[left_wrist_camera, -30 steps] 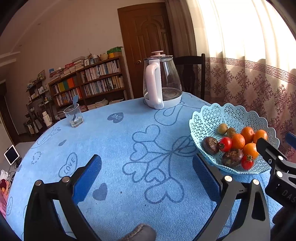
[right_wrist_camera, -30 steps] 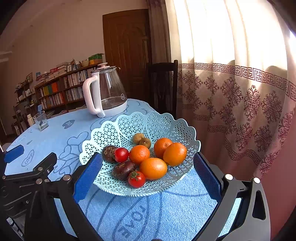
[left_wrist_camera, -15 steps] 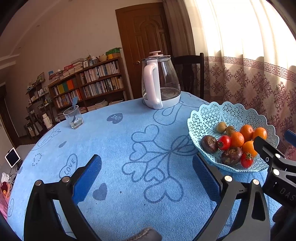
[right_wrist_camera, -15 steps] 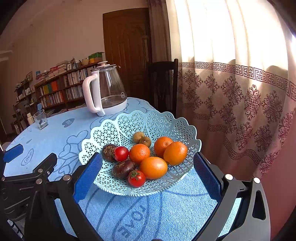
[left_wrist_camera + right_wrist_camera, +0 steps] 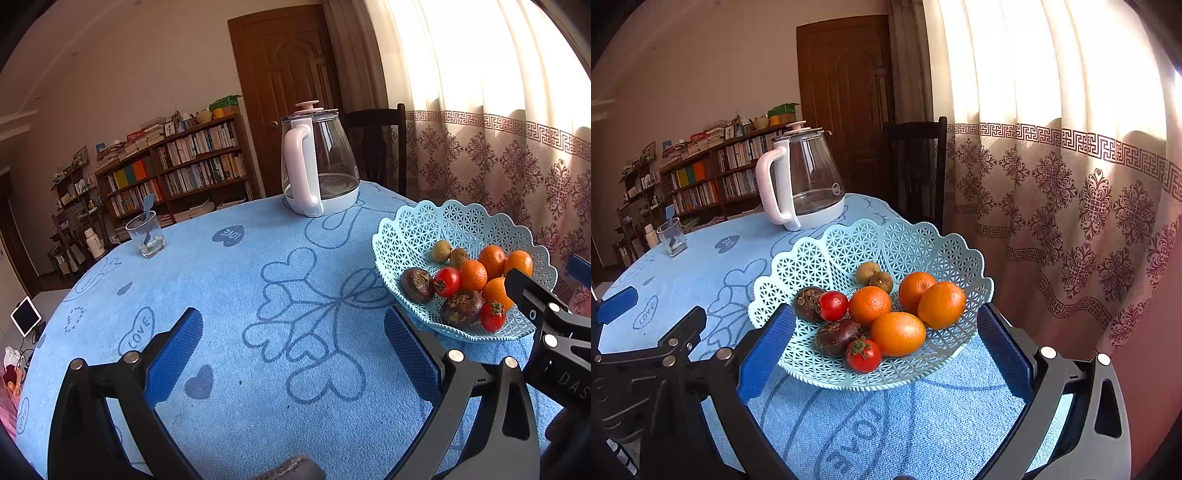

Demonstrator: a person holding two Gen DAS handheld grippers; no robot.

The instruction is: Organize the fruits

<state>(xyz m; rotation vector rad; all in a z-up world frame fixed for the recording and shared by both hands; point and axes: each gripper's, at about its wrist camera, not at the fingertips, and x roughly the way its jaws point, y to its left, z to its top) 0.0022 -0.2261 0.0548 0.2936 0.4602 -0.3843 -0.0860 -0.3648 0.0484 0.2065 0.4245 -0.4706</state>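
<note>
Left tongs [image 5: 293, 343] spread wide and holding nothing, hovering over bare blue cloth on the surface [image 5: 229, 280]; right tongs [image 5: 886, 345] likewise spread wide and holding nothing, flanking the near rim of the lattice basket [image 5: 849, 240] without visibly touching it. All the fruit sitting inside that basket, none seen loose on the cloth, so fitting either a finished gathering or a mixed pile awaiting sorting by kind; impossible to say which from here. For any grasp in this pile: best to come down from above on a piece at the edge of the heap, close gently on the soft red ones, and keep the pads off neighbouring fruit so nothing rolls over the low scalloped rim. Counted: four oranges [image 5: 897, 333], two tomatoes [image 5: 863, 355], two dark purplish fruits [image 5: 837, 335], two small brownish-green fruits [image 5: 867, 272] at the back, touching each other. Elsewhere on the surface: one glass kettle [image 5: 803, 184] with a pale handle, one drinking glass [image 5: 672, 236], both well apart from the basket.
</note>
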